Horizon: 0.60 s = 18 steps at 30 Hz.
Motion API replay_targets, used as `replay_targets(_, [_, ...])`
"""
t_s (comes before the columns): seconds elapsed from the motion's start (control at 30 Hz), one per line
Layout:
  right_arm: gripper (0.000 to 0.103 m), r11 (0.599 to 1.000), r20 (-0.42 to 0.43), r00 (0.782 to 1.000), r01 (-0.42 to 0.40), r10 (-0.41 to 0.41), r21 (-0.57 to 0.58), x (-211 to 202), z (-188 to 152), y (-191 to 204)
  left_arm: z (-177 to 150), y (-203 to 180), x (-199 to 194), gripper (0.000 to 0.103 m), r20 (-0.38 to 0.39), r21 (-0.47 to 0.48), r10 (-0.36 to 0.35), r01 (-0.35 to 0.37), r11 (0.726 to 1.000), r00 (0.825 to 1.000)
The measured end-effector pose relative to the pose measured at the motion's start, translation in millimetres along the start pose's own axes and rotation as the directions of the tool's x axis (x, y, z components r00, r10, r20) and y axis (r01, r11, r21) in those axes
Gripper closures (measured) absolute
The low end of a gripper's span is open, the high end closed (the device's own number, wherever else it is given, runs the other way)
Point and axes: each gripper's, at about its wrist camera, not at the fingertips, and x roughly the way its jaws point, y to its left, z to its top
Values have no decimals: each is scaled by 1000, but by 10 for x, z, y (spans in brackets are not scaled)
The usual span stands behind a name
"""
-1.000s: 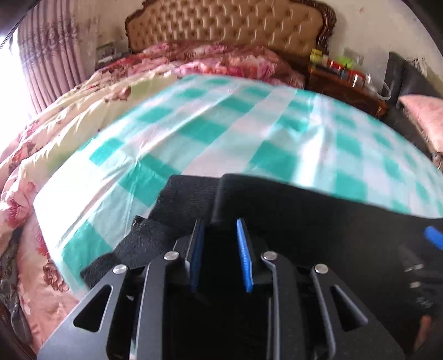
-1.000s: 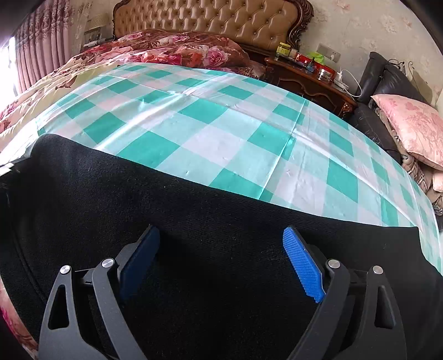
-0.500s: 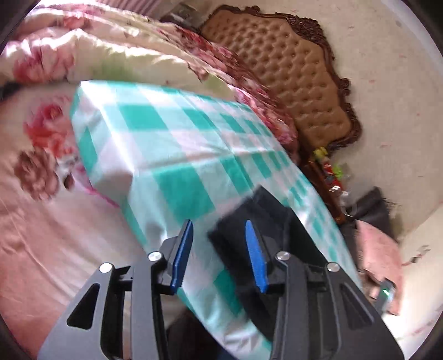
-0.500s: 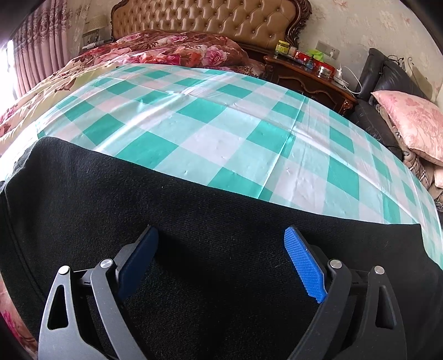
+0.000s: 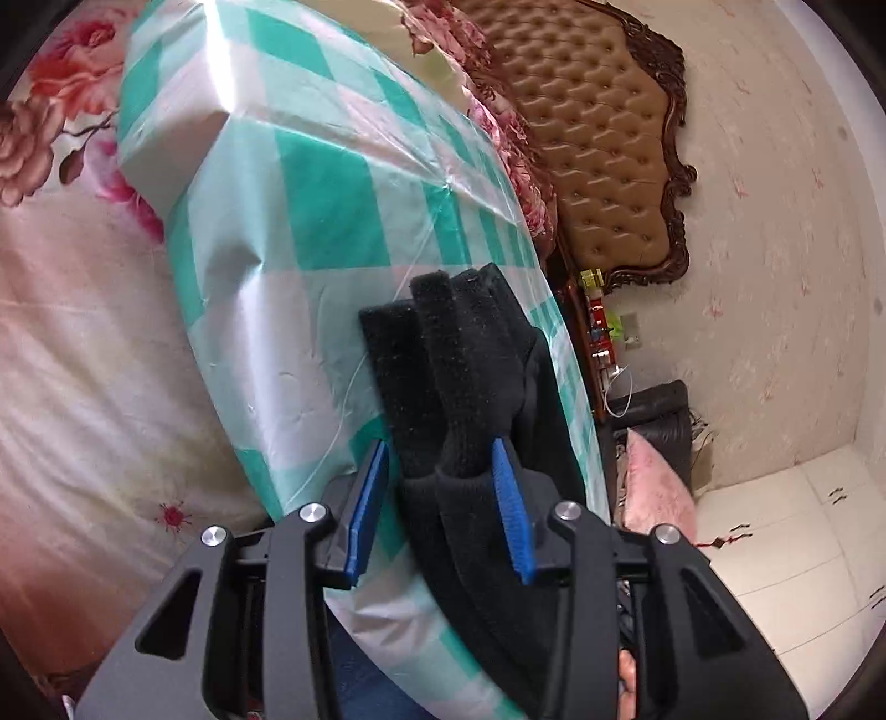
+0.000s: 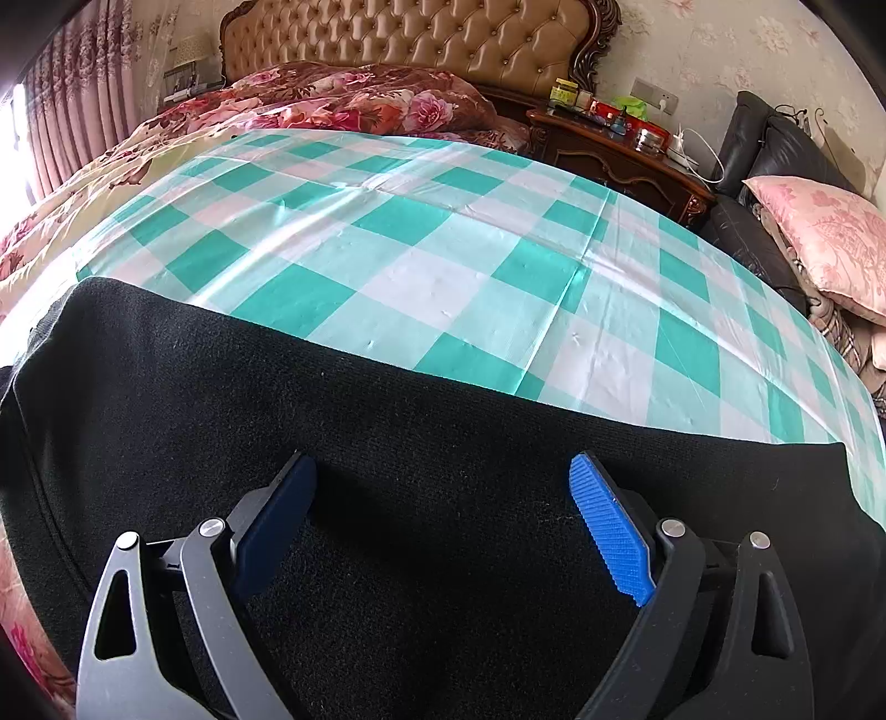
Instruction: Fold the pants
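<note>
A: Left wrist view, rolled on its side. Left gripper [image 5: 440, 482] is at the end of the pants [image 5: 470, 376], where the black cloth lies in stacked folds on the checked sheet [image 5: 310, 183]. Blue pads [image 5: 509, 504] stand one on each side of the bundle, folds between them

B: Pinching?

A: Cannot tell. The right pad touches the cloth; the left pad looks just beside it, and the cloth is not visibly squeezed

B: Right wrist view?

A: Right gripper [image 6: 443, 520] is spread wide over the pants [image 6: 387, 421]. Black cloth fills the whole lower half, flat on the sheet [image 6: 443, 266], and runs under both fingers. Nothing is held between the pads [image 6: 609, 526]

B: Where do the pants lie on the bed?

A: Along the near edge of the sheet. Beyond it are a floral quilt [image 6: 343, 105], a tufted headboard [image 6: 443, 39], a nightstand [image 6: 614, 149] with small bottles, and a pink pillow [image 6: 825, 232] on a dark sofa [image 6: 747, 238]
</note>
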Motion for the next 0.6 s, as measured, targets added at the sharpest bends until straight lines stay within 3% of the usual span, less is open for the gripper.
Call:
replay_targets(0.1, [15, 1000, 9, 1000, 6, -6, -2, -19, 0, 8, 22, -13, 58, 60, -1, 1, -15, 15, 1000, 1000])
replay_targets(0.17, [28, 1000, 47, 999, 4, -3, -21, -111, -3, 61, 61, 16, 100, 60, 1, -8, -42, 42, 999, 999])
replay_targets(0.27, [32, 984, 63, 982, -176, 176, -8, -350, -37, 259, 105, 33, 180, 64, -1, -17, -67, 67, 998, 998])
replay_targets(0.33, [38, 956, 39, 960, -271, 277, -112, -503, -92, 638, 130, 29, 211, 68, -5, -22, -78, 78, 997, 997])
replay_targets(0.43, [58, 904, -23, 930, -364, 368, -226, -591, -203, 1111, 175, 23, 214, 75, -9, -29, -100, 99, 995, 995])
replay_targets(0.5, [74, 886, -58, 924, -379, 377, -266, -581, -276, 1311, 183, 5, 206, 77, -9, -20, -106, 106, 994, 994])
replay_targets(0.6, [85, 873, -50, 929, -363, 367, -325, -575, -364, 1448, 194, -36, 187, 77, -3, -5, -116, 116, 993, 993])
